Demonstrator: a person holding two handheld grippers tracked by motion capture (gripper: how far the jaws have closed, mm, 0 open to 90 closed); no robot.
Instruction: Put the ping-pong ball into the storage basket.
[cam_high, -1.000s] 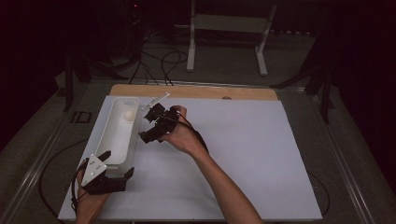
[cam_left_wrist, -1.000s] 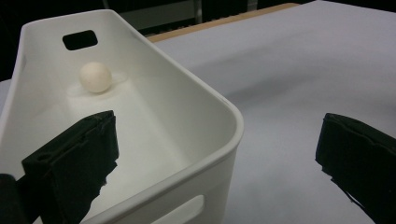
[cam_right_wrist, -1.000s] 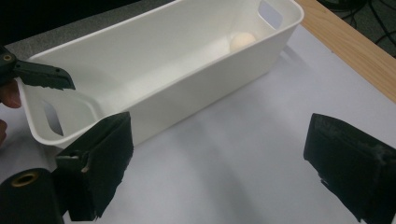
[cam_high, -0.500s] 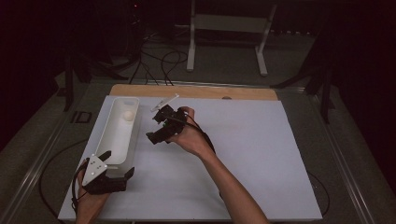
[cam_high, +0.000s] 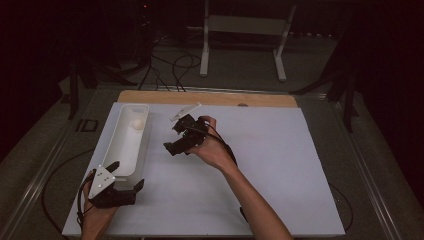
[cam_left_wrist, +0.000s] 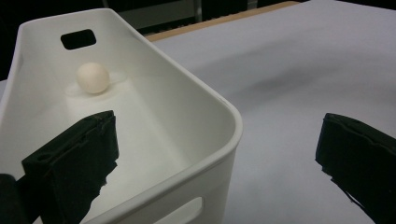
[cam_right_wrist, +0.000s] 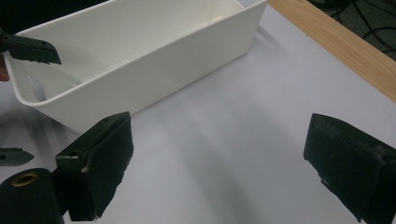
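No writing is showing anywhere — the white bin (cam_high: 126, 145), the ball (cam_left_wrist: 93, 77) and the table sheet (cam_high: 280, 165) are all showing plain, unmarked surfaces.

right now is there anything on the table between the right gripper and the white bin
No. In the high view, only bare white table cover lies between the right gripper and the white bin; the right gripper view shows the same empty stretch.
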